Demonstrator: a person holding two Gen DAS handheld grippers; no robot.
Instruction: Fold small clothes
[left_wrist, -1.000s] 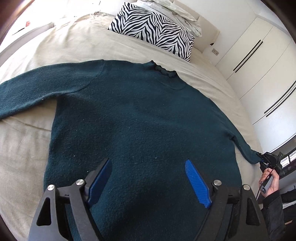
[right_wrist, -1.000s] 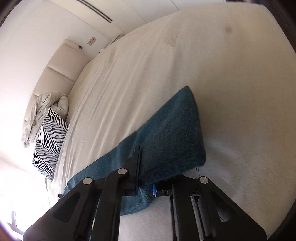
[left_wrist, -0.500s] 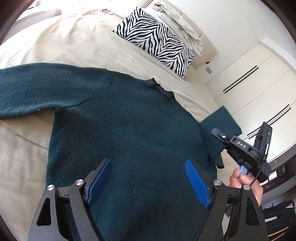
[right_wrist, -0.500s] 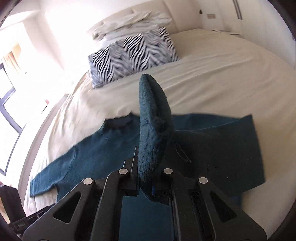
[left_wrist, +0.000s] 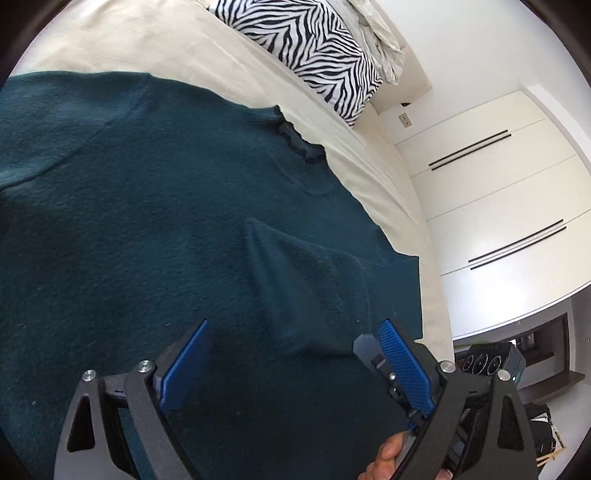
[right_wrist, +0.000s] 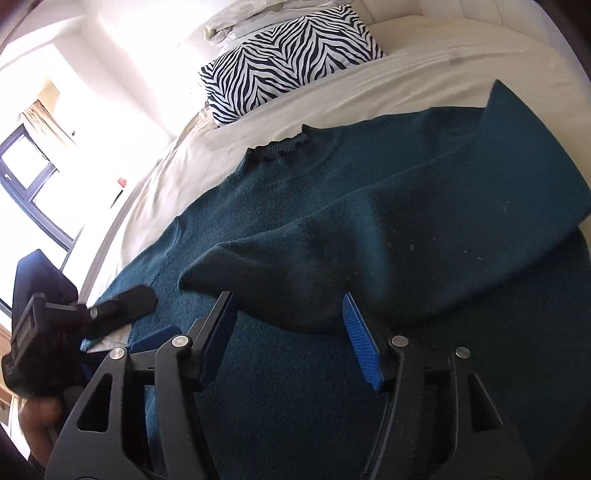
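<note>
A dark teal sweater (left_wrist: 147, 221) lies flat on the bed, its frilled neckline (left_wrist: 295, 140) toward the pillow. Its right sleeve (left_wrist: 314, 280) is folded across the body, the cuff lying loose on the chest; it also shows in the right wrist view (right_wrist: 388, 258). My left gripper (left_wrist: 291, 350) is open and empty, low over the sweater's lower part. My right gripper (right_wrist: 288, 325) is open and empty, just behind the folded sleeve's cuff (right_wrist: 207, 266). The left gripper shows at the left edge of the right wrist view (right_wrist: 122, 302).
A zebra-striped pillow (left_wrist: 306, 48) and crumpled white bedding (right_wrist: 258, 18) sit at the bed's head. The cream sheet (left_wrist: 369, 177) borders the sweater. White wardrobe doors (left_wrist: 498, 206) stand beyond the bed's right side. A window (right_wrist: 22, 177) is at left.
My right gripper carried the right sleeve from the bed's edge over the sweater's body, then opened and let it go. My left gripper stayed open and moved closer over the sweater.
</note>
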